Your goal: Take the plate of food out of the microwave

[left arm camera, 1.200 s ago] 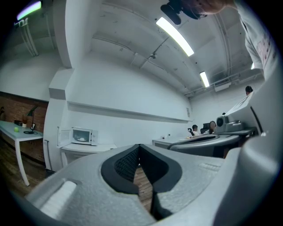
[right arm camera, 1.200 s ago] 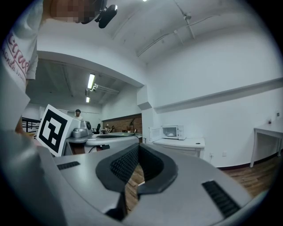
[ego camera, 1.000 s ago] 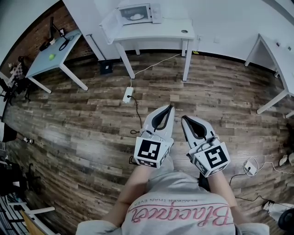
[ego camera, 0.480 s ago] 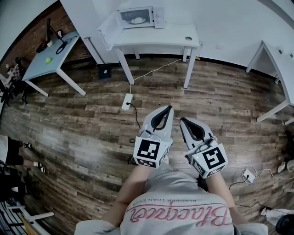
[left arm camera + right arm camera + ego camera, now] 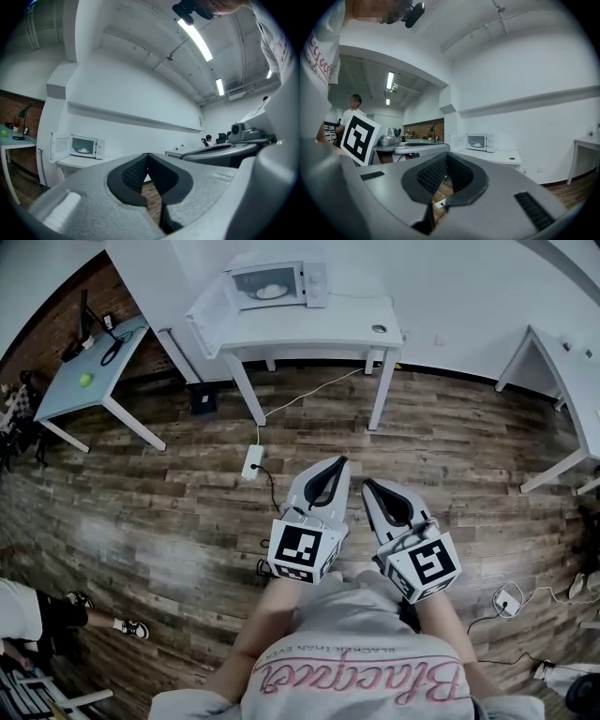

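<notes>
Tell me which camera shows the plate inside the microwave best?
The head view: the plate shows largest there, a pale oval inside the open microwave. In the left gripper view the plate is a tiny pale spot far off; the right gripper view shows the plate likewise.

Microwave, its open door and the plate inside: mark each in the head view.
microwave (image 5: 317, 283), head view, control panel.
microwave door (image 5: 208, 309), head view, middle of open panel.
plate of food (image 5: 269, 292), head view, centre of plate.

A white table (image 5: 309, 332) on the wood floor (image 5: 141, 512) carries an open-doored microwave (image 5: 272, 285) at its left end.
</notes>
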### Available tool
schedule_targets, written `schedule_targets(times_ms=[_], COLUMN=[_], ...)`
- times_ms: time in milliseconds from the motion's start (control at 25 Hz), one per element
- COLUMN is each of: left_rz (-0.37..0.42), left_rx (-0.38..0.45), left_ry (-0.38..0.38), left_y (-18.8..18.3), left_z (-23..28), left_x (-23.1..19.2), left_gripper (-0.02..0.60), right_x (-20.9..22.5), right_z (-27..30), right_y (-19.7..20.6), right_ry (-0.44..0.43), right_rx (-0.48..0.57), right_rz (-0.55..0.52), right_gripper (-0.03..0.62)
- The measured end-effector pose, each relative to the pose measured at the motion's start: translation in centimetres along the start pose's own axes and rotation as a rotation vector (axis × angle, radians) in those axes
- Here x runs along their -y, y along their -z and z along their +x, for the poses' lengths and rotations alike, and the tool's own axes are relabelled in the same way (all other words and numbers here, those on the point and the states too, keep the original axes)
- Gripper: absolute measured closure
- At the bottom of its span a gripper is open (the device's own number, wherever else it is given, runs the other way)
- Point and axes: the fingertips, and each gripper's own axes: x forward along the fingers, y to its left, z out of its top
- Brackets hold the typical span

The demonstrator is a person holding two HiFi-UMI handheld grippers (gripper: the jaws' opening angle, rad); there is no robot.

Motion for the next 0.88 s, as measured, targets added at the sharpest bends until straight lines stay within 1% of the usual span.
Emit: schedule_targets(times_ms=[400, 600, 880], left_rz=[-0.002, 0.003, 0.021], left_rx=[-0.012, -0.021, -0.023], left_ry=[-0.012, -0.033, -0.076], left_y=[0.4, 0.8, 0.8], left_z=[2.4, 4.0, 7.1], left_x=[-3.1, -5.0, -7.7], left_gripper=[0.575, 0.575, 0.575], right_x=[1.7, 3.1, 6.3], right_z=[3.9, 6.2, 9.9], right_y=[0.1, 0.1, -0.4], right_ry=[-0.019, -0.035, -0.058], right_rx=[0.002, 0.008, 0.02], right_rz=[0.028, 0.039, 0.049], right_gripper=[0.583, 0.583, 0.583])
